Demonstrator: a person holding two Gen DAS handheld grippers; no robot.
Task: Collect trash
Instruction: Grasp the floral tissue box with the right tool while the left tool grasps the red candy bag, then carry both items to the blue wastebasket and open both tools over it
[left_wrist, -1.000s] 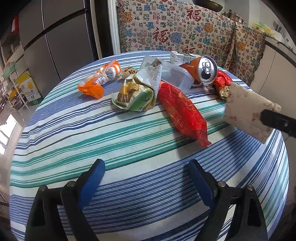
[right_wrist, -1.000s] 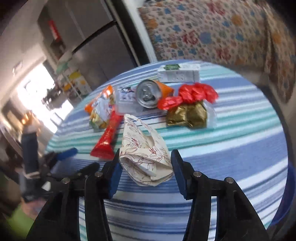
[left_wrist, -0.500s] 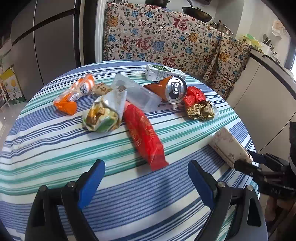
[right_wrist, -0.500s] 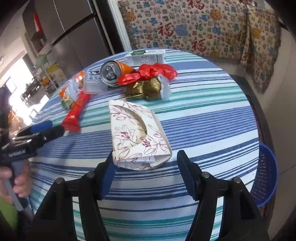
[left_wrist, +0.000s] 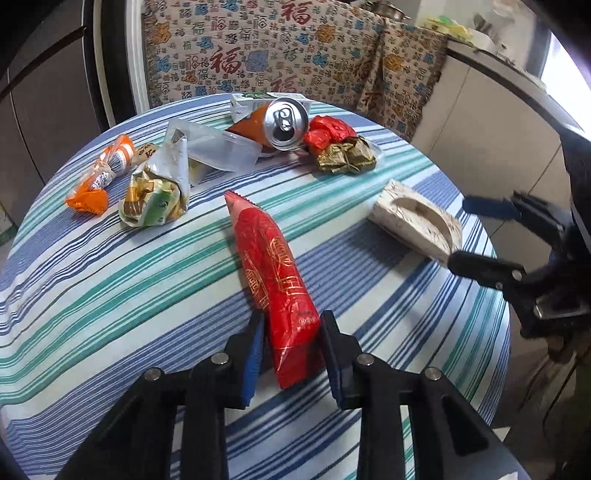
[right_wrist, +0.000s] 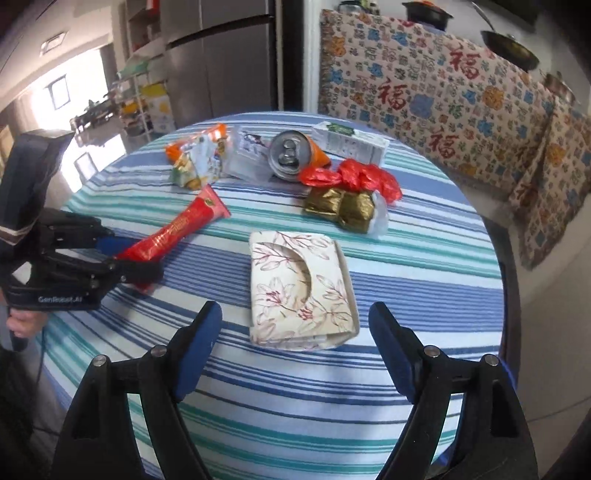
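Trash scattered on a round striped worktop (left_wrist: 110, 280): red wrapper (left_wrist: 275, 280) lies lengthwise in the middle, its near end between the pads of the left tongs (left_wrist: 291, 347), which are closing narrow around it (pads right at its sides, firm contact hard to confirm). Flowered tissue pack (right_wrist: 299, 291) lies flat near the worktop's edge, in front of the right tongs (right_wrist: 295, 343), which are opening wide, nothing between them, pack not touched. Farther back: orange can (left_wrist: 282, 122) on its side, red plastic bag (left_wrist: 327, 133) touching gold foil wrapper (left_wrist: 347, 158), clear plastic tub (left_wrist: 221, 147), green snack bag (left_wrist: 159, 192), orange wrapper (left_wrist: 99, 177), white carton (right_wrist: 351, 142).
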